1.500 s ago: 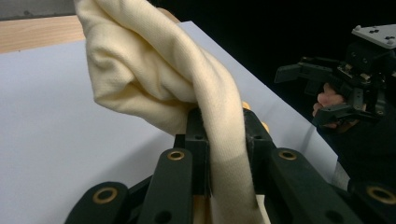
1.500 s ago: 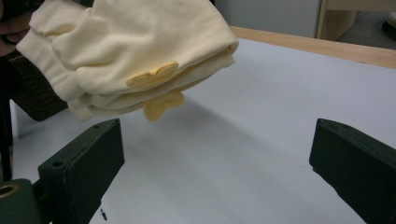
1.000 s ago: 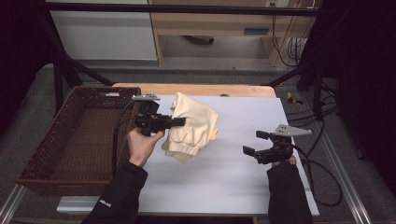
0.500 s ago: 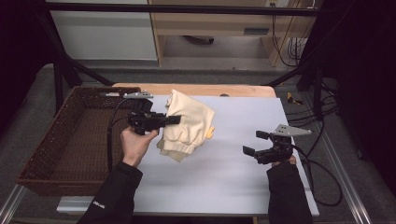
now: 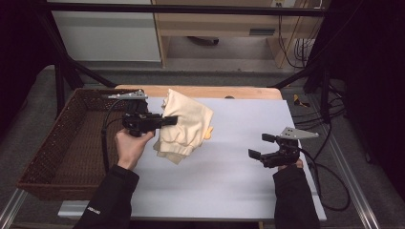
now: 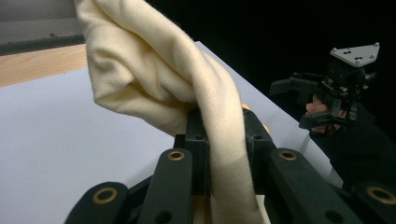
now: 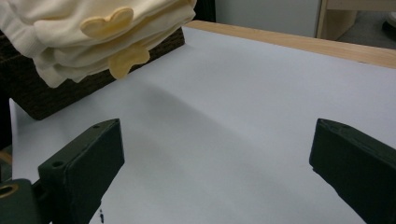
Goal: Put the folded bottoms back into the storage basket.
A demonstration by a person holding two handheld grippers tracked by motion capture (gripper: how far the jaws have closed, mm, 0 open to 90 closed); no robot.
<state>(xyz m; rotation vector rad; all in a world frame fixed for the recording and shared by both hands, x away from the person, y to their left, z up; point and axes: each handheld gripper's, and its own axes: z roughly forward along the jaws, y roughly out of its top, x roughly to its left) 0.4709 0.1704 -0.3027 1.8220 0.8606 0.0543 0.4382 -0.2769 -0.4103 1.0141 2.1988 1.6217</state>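
A folded cream garment (image 5: pixel 184 125) hangs in the air above the left part of the white table (image 5: pixel 229 181). My left gripper (image 5: pixel 171 120) is shut on a fold of it; in the left gripper view the cloth (image 6: pixel 187 79) runs down between the two black jaws. The garment's underside with small yellow tabs (image 7: pixel 112 21) hangs off the table in the right gripper view. My right gripper (image 5: pixel 258 146) rests low over the table's right side, open, with nothing between its fingers (image 7: pixel 84 163).
A dark wicker basket (image 5: pixel 62 143) stands off the table's left edge, right beside my left hand. A wooden strip (image 5: pixel 200 91) runs along the table's far edge. Cables (image 5: pixel 329 191) trail off the right side.
My left hand has carried the garment leftward toward the basket and a little higher. The right gripper has stayed where it was.
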